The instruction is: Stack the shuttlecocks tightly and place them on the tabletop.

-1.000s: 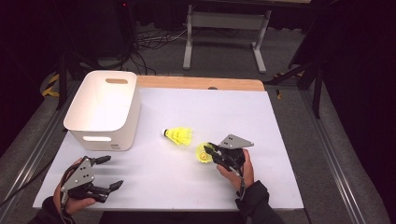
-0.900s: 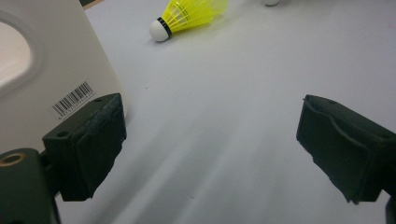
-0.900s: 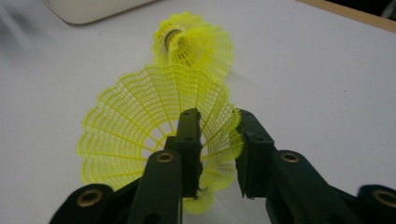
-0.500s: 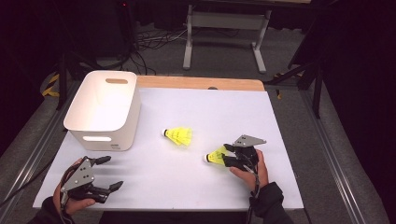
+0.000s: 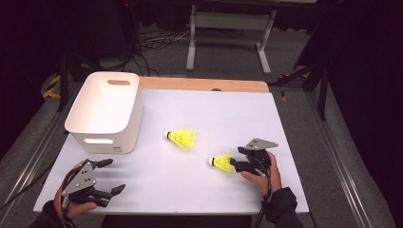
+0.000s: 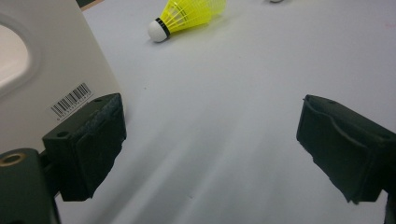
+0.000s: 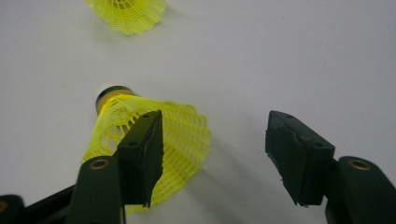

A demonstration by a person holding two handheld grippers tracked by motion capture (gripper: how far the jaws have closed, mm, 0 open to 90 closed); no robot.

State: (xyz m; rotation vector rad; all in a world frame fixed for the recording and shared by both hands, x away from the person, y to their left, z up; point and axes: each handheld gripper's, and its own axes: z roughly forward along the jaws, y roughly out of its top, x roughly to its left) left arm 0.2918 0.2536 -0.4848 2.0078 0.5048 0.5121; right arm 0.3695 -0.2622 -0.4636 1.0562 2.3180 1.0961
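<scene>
High view: white bin (image 5: pixel 107 111) near tabletop's (image 5: pixel 228 114) left edge; one shuttlecock (image 5: pixel 181 138) mid-table, another (image 5: pixel 222 163) toward the near right edge, just beside right gripper (image 5: pixel 238 164).

Left gripper view: left gripper (image 6: pixel 210 144) spread wide, holding nothing, beside bin.

Right gripper view: jaws apart, shuttlecock lying behind one jaw, not clamped.

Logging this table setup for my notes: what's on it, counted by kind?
Yellow shuttlecocks: 2, one mid-table, one by the right gripper
White bin: 1
Handheld grippers: 2, left and right
Total: 5
</scene>
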